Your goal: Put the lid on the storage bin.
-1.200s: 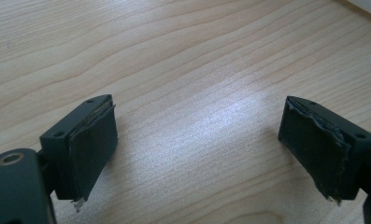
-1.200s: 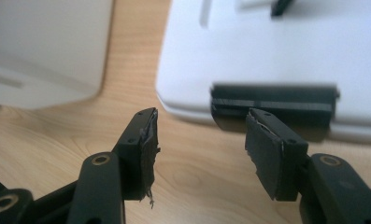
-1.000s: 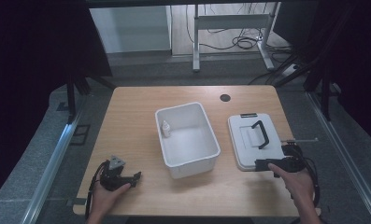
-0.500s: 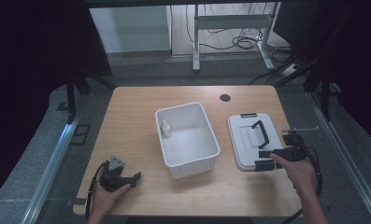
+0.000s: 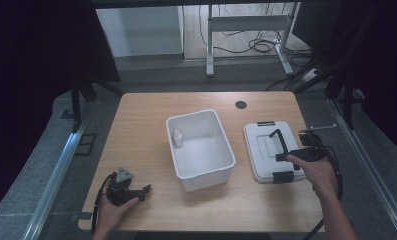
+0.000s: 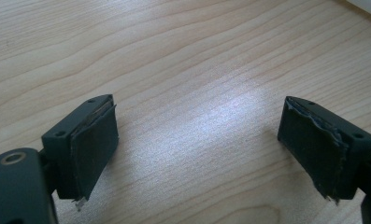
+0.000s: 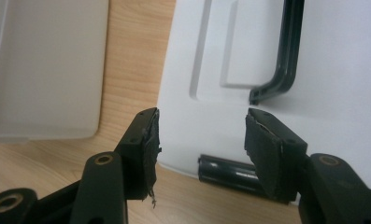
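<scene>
Wood-grain bench (image 5: 151, 130) under dim light carried a white lid (image 5: 266, 150), lying flat at three o'clock from the open white bin (image 5: 201, 145). Its black handle (image 5: 278, 142) stood raised and a dark latch (image 7: 230, 173) sat at its near edge. The right gripper (image 7: 199, 144) hovered over that edge with fingers parted and nothing between them, likely lining up to take the lid. A small bottle (image 5: 177, 137) stood inside the bin. At seven o'clock the left gripper (image 5: 131, 189) rested on bare bench, fingers (image 6: 92, 140) spread wide, probably just parked.
</scene>
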